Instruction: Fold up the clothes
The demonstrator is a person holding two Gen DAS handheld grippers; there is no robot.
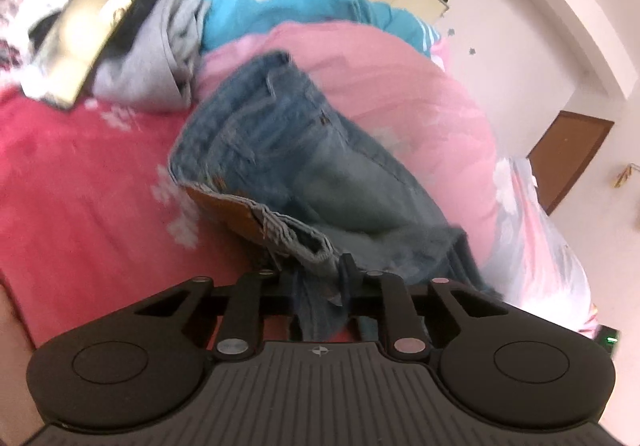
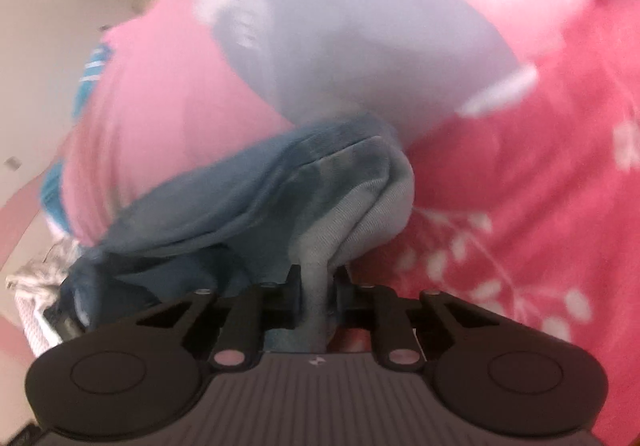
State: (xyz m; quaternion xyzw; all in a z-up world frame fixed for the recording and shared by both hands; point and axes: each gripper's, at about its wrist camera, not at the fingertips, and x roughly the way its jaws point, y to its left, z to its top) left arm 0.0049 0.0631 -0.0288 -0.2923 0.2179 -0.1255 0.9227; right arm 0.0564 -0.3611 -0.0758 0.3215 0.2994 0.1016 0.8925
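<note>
- Jeans (image 1: 304, 162) are the thing I'm working on, blue denim, sprawled across the red floral bedspread (image 1: 80, 182) and partly up against a big pink quilt (image 1: 400, 102) on the right.
- My left gripper (image 1: 310, 274) is clamped on the denim at the near end, right by the waistband with the brown leather patch (image 1: 228, 210). Fabric is bunched up between the jaws and hangs down past them.
- My right gripper (image 2: 318, 278) is pinched tight on another bit of the same jeans (image 2: 248, 198), a lighter, washed-out fold that rises out of the jaws and curls over to the right.
- Both sets of tongs are squeezed nearly together, just cloth between them.
- From the left cam the jeans run away from me toward the far side, getting narrower, with the pink quilt bulging behind them.
- Far left there's a messy pile: a grey garment (image 1: 160, 58), a turquoise top (image 1: 272, 2) with a pale print on it, and a shiny gold box (image 1: 80, 50) lying on dark clothes.
- Right edge of that view has a clear plastic bag (image 1: 536, 230) and a brown door (image 1: 568, 158) in a white wall.
- Right cam is super blurry, so beyond the denim I only get the pink quilt (image 2: 160, 86), a greyish-lavender blob I can't identify, and the red bedspread (image 2: 520, 206) with white leaf shapes.
</note>
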